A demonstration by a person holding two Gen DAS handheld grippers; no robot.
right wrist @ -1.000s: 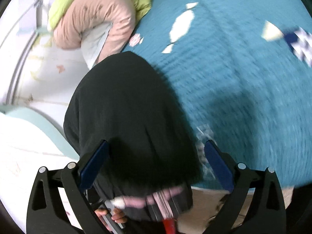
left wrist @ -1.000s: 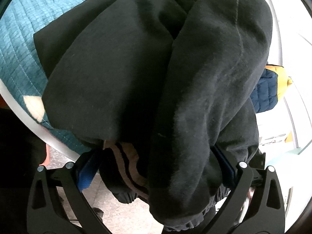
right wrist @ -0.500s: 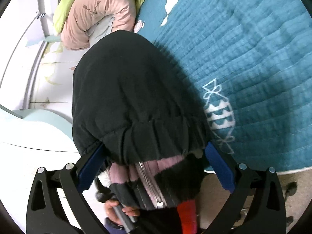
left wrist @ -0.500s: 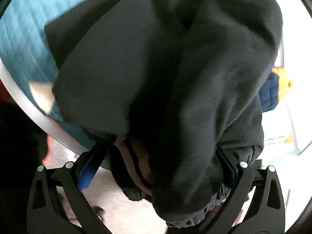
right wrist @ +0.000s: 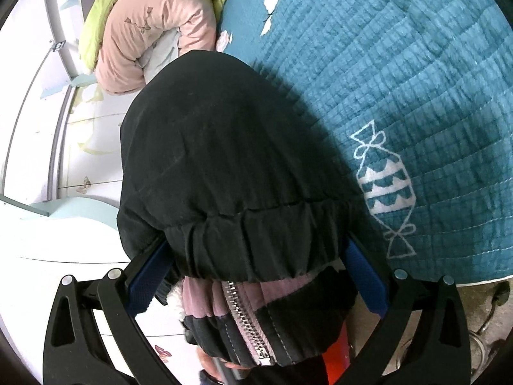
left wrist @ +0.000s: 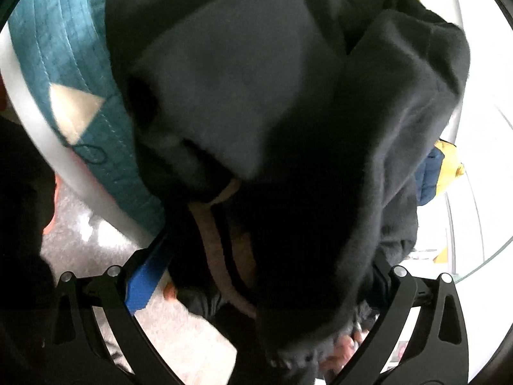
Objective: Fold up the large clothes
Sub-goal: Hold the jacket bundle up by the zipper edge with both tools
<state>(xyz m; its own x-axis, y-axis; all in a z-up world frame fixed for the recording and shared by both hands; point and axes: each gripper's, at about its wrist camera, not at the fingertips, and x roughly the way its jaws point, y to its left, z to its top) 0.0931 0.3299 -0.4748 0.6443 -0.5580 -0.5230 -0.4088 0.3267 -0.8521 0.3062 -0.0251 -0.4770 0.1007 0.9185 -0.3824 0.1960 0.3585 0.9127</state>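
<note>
black jacket [right wrist: 224,166] drapes over both grippers, running toward 12 o'clock onto teal quilt [right wrist: 416,80]; right gripper [right wrist: 256,276] and left gripper [left wrist: 256,272] jaws spread, fabric between.

A black jacket [right wrist: 218,166] of matt, faintly fuzzy cloth showed a gathered elastic hem, pink striped knit trim and a shiny metal zipper [right wrist: 243,317]. The teal bedspread [right wrist: 400,73] was quilted, crinkled cotton-like cloth. Gripper fingers [right wrist: 144,282] carried ribbed blue pads on matt black plastic.
</note>
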